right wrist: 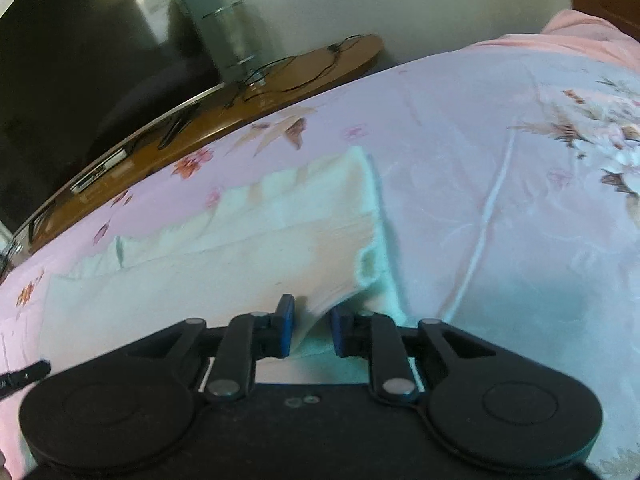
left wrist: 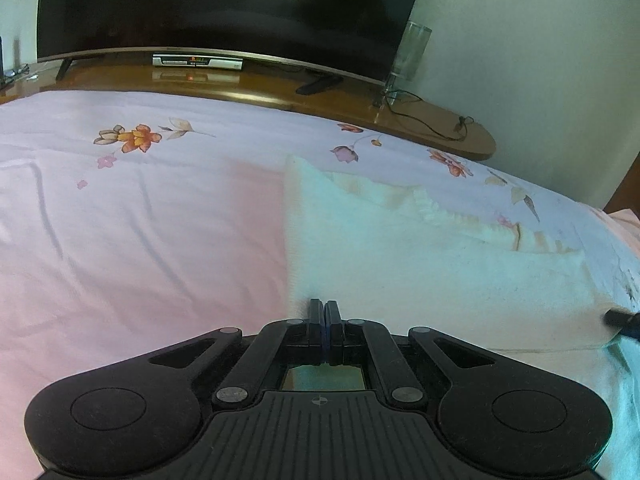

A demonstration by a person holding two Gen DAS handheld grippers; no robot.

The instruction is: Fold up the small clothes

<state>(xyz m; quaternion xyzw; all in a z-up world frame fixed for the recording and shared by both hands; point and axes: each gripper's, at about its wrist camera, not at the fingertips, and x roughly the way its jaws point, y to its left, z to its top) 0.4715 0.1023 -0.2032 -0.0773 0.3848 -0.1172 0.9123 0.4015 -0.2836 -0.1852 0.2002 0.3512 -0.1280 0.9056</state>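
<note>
The small white garment (left wrist: 420,256) lies flat on the bed (left wrist: 140,240), on a pink floral sheet, spreading from the left gripper (left wrist: 324,310) toward one and two o'clock in the left wrist view. It looks already doubled at least once: in the right wrist view a long straight edge runs across the cloth (right wrist: 240,256) from nine toward three o'clock, with a ruffled, scalloped border showing beyond it at eleven o'clock, as though one layer lies over another. That is a judgement from the layering alone.

The left gripper's jaws are pressed together at the cloth's near left corner; whether fabric is truly caught between them I cannot tell, since the edge meets the tips right there. The right gripper (right wrist: 310,320) has its jaws spread, with a lifted fold of the near right corner standing up in the gap, not yet clamped.

So the fold is partway along: the piece is laid out and seemingly halved, both near corners are being taken. Left to do, I judge, is closing the right jaws, carrying the near edge over toward twelve o'clock, and smoothing

Beyond the bed stand a wooden TV stand (left wrist: 440,136) and television (left wrist: 224,8)
</note>
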